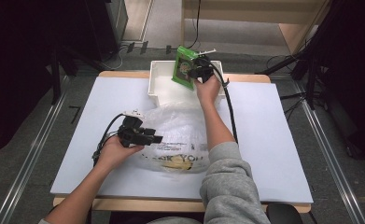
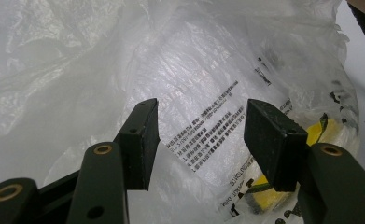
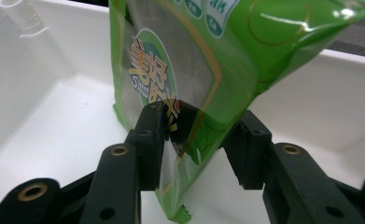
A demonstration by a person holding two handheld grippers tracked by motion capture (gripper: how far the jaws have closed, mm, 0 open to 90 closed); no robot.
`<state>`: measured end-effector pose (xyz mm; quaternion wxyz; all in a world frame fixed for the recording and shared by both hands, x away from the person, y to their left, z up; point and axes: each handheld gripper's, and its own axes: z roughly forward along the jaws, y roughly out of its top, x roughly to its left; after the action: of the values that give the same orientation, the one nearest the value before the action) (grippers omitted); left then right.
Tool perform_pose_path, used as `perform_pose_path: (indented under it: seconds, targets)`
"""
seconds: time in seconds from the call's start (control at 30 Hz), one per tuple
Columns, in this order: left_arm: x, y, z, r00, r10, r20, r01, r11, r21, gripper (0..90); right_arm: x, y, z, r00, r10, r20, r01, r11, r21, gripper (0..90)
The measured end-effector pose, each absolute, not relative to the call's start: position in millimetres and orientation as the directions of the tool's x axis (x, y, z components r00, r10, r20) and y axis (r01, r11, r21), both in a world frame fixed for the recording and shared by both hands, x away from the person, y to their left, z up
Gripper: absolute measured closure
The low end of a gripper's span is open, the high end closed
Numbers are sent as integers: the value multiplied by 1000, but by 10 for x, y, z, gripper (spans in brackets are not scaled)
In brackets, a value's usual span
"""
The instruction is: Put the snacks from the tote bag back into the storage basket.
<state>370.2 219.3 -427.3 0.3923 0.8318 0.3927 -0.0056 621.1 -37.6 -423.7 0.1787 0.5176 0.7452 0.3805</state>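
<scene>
A green snack packet [image 1: 185, 66] [image 3: 194, 56] stands tilted over the white bin [image 1: 159, 88] [image 3: 54, 116] at the far edge of the board. It sits between the jaws of my right gripper [image 1: 195, 71] [image 3: 201, 135], which stand apart; the packet leans against the left pad and a gap shows at the right one. My left gripper [image 1: 157, 138] [image 2: 201, 135] is open at the side of a clear printed plastic bag [image 1: 180, 135] [image 2: 77, 70] in the middle of the board, nothing between its jaws. Something yellow [image 2: 318, 133] lies inside the bag.
The white board [image 1: 273, 154] covers the table, with bare room to the left and right of the bag. The right gripper's black cable [image 1: 230, 112] runs down beside the grey sleeve. Dark stands and floor cables surround the table.
</scene>
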Motion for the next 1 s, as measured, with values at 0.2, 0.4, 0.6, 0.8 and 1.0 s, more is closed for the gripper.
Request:
perform_pose_path:
  seconds: [0.2, 0.4, 0.6, 0.8, 1.0]
  targets:
    - [3696, 2193, -4271, 691, 649, -317, 658, -385, 647, 459, 6232, -327, -4254, -376, 921, 103, 637, 176, 750, 556]
    - [3705, 2196, -4277, 690, 650, -319, 661, -385, 644, 459, 6294, -317, -4286, -354, 926, 130, 648, 142, 748, 483]
    - [3711, 2184, -4284, 689, 648, -325, 663, -381, 645, 459, 6340, -268, -4297, -355, 925, 136, 654, 142, 744, 433]
    - [3706, 2177, -4283, 694, 644, -323, 659, -387, 645, 459, 6363, -227, -4330, -335, 933, 130, 650, 130, 749, 357]
    - [3708, 2180, -4286, 694, 645, -319, 659, -391, 642, 459, 6374, -225, -4368, -336, 929, 153, 657, 114, 745, 318]
